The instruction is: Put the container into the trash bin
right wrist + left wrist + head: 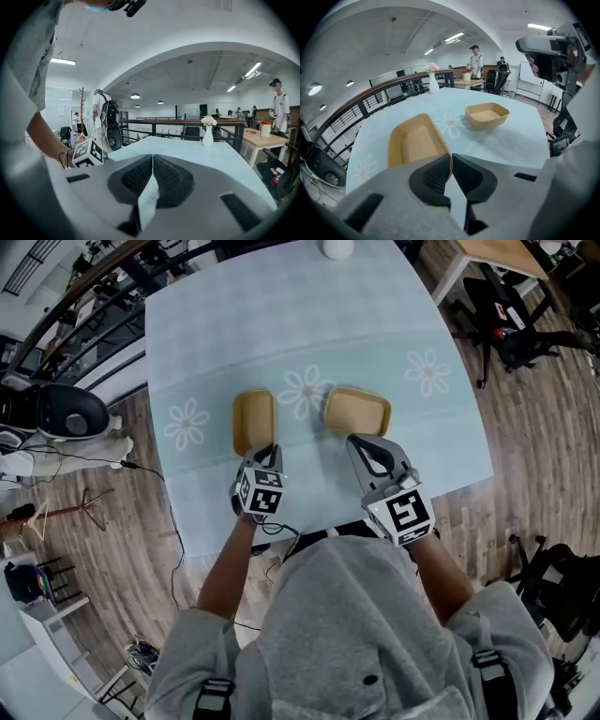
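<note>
Two shallow tan containers lie on the pale blue table (375, 324). My left gripper (268, 452) (451, 162) is shut on the near rim of the left container (254, 420) (415, 143), and the thin wall shows pinched between the pads. The right container (357, 412) (486, 115) sits free just beyond my right gripper (359, 441) (153, 165). That gripper is shut with nothing between its pads and hovers above the table; its own view misses the container. No trash bin can be made out for certain.
A white vase (337, 247) (207, 136) with flowers stands at the table's far edge. A black rounded object (70, 413) sits on the wooden floor left of the table. Office chairs (511, 329) and another table stand at the right. People stand in the background.
</note>
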`<state>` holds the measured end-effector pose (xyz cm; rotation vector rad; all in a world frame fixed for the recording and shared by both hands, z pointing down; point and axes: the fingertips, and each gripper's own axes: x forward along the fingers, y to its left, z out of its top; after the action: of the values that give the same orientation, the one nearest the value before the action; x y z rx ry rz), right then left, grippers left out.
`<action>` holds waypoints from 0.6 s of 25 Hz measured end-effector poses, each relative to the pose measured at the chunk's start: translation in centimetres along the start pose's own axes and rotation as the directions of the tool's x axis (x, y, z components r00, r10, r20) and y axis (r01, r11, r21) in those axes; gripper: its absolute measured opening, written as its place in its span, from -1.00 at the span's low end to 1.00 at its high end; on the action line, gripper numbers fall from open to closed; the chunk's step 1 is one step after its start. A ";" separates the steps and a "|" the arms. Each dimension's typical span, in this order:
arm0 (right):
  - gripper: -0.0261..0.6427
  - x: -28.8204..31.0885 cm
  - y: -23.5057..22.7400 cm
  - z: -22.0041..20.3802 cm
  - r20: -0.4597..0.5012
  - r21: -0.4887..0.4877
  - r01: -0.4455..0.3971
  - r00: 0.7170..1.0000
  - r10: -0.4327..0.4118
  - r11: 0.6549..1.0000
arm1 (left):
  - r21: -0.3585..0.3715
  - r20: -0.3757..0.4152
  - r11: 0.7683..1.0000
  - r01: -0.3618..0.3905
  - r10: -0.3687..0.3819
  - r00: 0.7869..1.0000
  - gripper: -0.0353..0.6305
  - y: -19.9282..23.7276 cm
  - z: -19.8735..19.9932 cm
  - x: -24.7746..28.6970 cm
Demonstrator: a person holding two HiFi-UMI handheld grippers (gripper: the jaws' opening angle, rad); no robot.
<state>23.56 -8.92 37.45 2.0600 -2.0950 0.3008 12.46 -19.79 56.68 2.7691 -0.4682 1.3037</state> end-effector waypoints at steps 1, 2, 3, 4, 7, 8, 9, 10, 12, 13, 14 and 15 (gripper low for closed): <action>-0.84 0.1 0.3 0.0 0.001 -0.007 -0.005 1.000 0.005 1.000 | -0.012 0.009 1.000 -0.007 0.007 1.000 -0.79 0.2 -0.1 -0.4; -0.84 0.3 0.5 -0.1 0.002 -0.014 -0.013 1.000 0.013 1.000 | -0.023 0.017 1.000 -0.015 0.016 1.000 -0.79 0.4 -0.2 -0.8; -0.84 0.4 0.9 0.0 0.004 -0.020 -0.024 1.000 0.024 1.000 | -0.036 0.023 0.999 -0.024 0.025 0.999 -0.79 0.7 -0.3 -1.3; -0.84 0.6 1.3 0.1 0.006 -0.024 -0.038 0.999 0.038 0.999 | -0.050 0.028 0.998 -0.034 0.035 0.999 -0.79 0.8 -0.5 -1.7; -0.84 1.3 2.4 0.6 0.007 -0.038 -0.083 0.997 0.083 0.996 | -0.103 0.039 0.993 -0.064 0.069 0.997 -0.79 1.6 -1.3 -3.1; -0.84 1.5 2.8 0.6 0.007 -0.040 -0.097 0.995 0.098 0.994 | -0.120 0.042 0.990 -0.077 0.083 0.996 -0.79 2.0 -1.6 -3.6; -0.84 1.8 3.3 0.6 0.007 -0.039 -0.112 0.994 0.112 0.993 | -0.136 0.045 0.986 -0.092 0.099 0.994 -0.79 2.4 -1.9 -4.2; -0.84 2.1 3.8 0.6 0.007 -0.038 -0.128 0.992 0.128 0.991 | -0.152 0.049 0.983 -0.107 0.116 0.992 -0.79 2.8 -2.3 -4.8; -0.84 2.9 5.3 0.6 0.004 -0.040 -0.166 0.986 0.166 0.985 | -0.184 0.052 0.973 -0.139 0.151 0.987 -0.79 3.6 -3.5 -6.3; -0.84 3.4 6.3 0.6 0.001 -0.045 -0.191 0.982 0.191 0.981 | -0.203 0.050 0.967 -0.157 0.170 0.984 -0.79 4.1 -4.4 -7.2; -0.84 3.9 7.4 0.6 -0.002 -0.052 -0.220 0.975 0.221 0.974 | -0.226 0.044 0.958 -0.176 0.191 0.981 -0.79 4.5 -5.4 -8.1; -0.84 4.6 8.6 0.6 -0.007 -0.060 -0.254 0.967 0.254 0.965 | -0.252 0.035 0.947 -0.197 0.213 0.977 -0.79 5.0 -6.6 -9.1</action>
<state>14.84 -13.36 38.00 1.7581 -2.3407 0.2693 0.68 -21.18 53.59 2.6129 -0.8798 1.1057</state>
